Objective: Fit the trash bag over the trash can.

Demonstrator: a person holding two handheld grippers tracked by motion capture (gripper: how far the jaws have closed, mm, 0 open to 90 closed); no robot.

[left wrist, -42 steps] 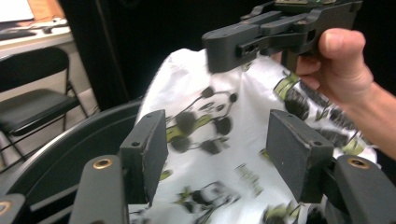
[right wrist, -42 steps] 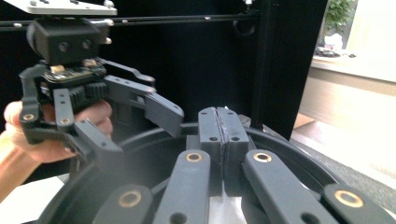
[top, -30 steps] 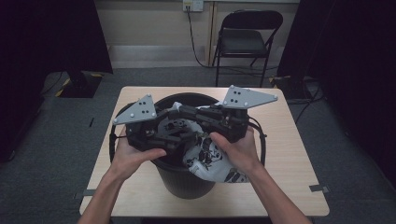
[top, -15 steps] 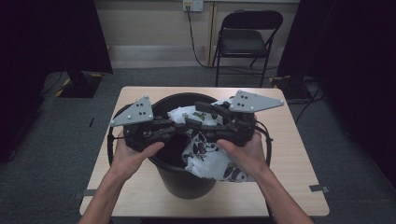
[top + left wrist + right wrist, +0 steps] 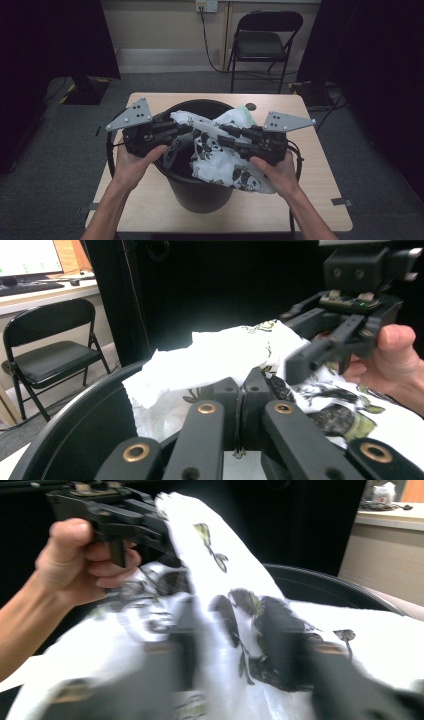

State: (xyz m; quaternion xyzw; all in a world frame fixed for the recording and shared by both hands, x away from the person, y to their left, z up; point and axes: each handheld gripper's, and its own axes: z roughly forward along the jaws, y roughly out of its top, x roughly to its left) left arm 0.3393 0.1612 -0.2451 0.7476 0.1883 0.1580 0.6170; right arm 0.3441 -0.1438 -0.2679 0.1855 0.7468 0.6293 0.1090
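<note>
Indoors, wooden table, folding chair.

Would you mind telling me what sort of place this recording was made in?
Probably an office or lab room set up for recordings: a small wooden table on grey carpet, black curtains at the sides, a folding chair by the wall, and a desk with a lit monitor in the left gripper view.

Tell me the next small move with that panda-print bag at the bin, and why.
Probably draw the two tools apart to spread the bag's mouth. The left tool is shut on the bag, whose top is bunched over the black bin; the right tool is in its folds, and only one side drapes over the rim.
</note>
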